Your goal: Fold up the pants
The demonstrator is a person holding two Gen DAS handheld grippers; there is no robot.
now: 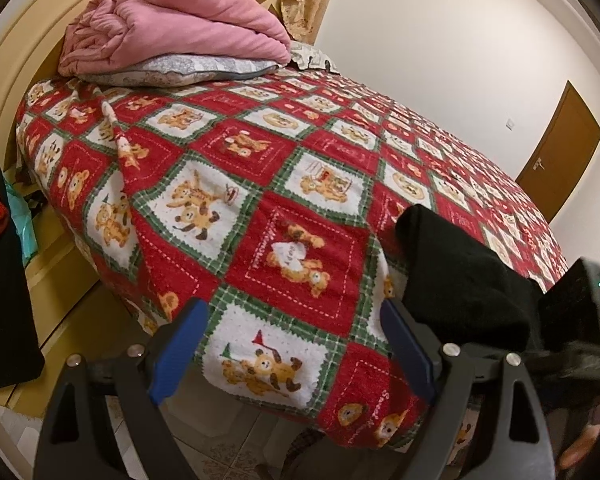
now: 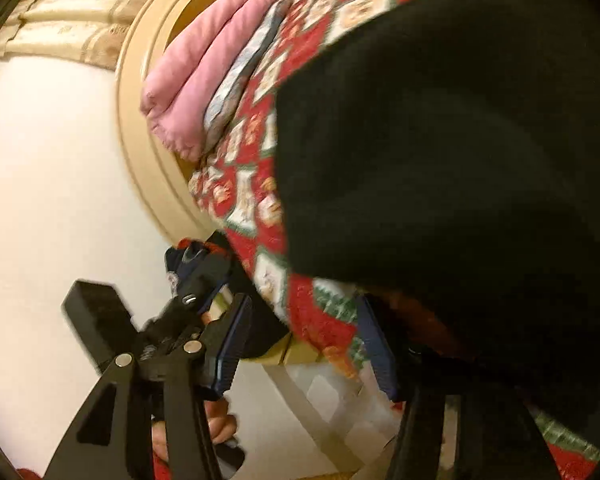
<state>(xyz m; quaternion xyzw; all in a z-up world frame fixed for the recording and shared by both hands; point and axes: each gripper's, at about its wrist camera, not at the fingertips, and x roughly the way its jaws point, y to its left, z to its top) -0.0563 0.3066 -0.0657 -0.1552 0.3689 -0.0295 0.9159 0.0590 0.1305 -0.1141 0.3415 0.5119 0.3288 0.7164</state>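
Note:
The black pants [image 1: 460, 280] lie in a bunched heap on the near right part of the bed, over the red teddy-bear bedspread [image 1: 260, 200]. My left gripper [image 1: 294, 344] is open just left of the heap, over the bedspread's near edge, with only the cover showing between its blue pads. The right wrist view is rolled and blurred. In it the pants [image 2: 440, 140] fill the upper right. My right gripper [image 2: 304, 344] stands open at the heap's lower edge, its right finger [image 2: 376, 352] partly under the black cloth. No cloth is pinched between its pads.
A folded pink quilt [image 1: 172, 20] rests on a pillow [image 1: 180, 70] by the cream headboard [image 1: 16, 60]. Dark clothes [image 1: 0, 280] hang at the left beside the bed. A brown door [image 1: 560, 148] is at the far right, with tiled floor [image 1: 228, 440] below the bed edge.

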